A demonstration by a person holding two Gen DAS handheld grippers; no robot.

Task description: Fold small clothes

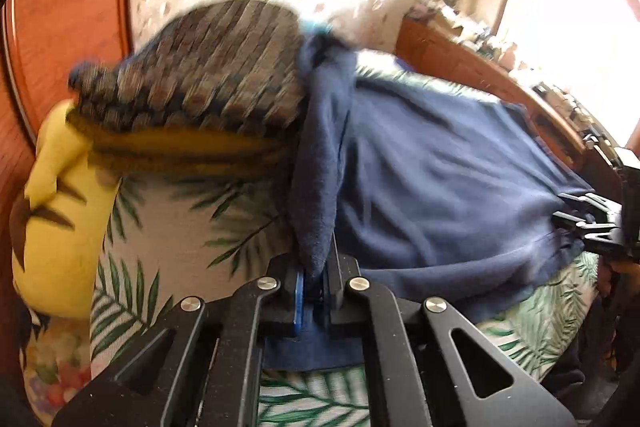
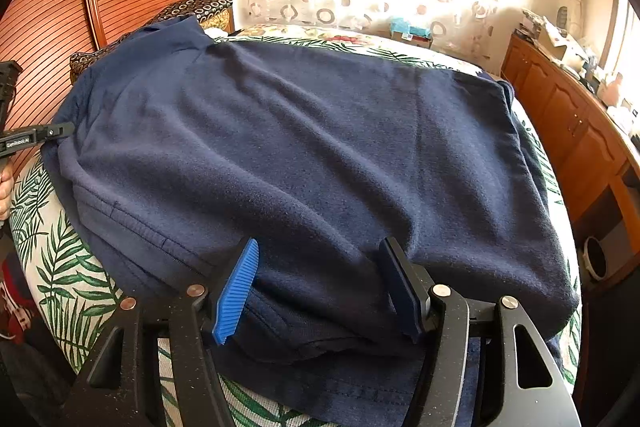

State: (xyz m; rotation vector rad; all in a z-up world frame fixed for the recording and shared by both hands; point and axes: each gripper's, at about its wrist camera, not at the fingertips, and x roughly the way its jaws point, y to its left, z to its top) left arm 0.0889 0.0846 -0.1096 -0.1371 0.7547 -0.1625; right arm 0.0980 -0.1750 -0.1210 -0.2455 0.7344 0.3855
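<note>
L tool pinches navy shirt edge to lift fold over bed; R tool spread, straddling hem, prob. steadying.

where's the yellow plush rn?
Left wrist view, far left: yellow plush on the palm-print bedspread, beside the wooden headboard, under the patterned cushion.

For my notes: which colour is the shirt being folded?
Plain navy blue shirt; the right wrist view shows it best.

shirt: navy cloth, matt (fleecy nap); pads: blue ribbed plastic | cabinet: glossy wood
</note>
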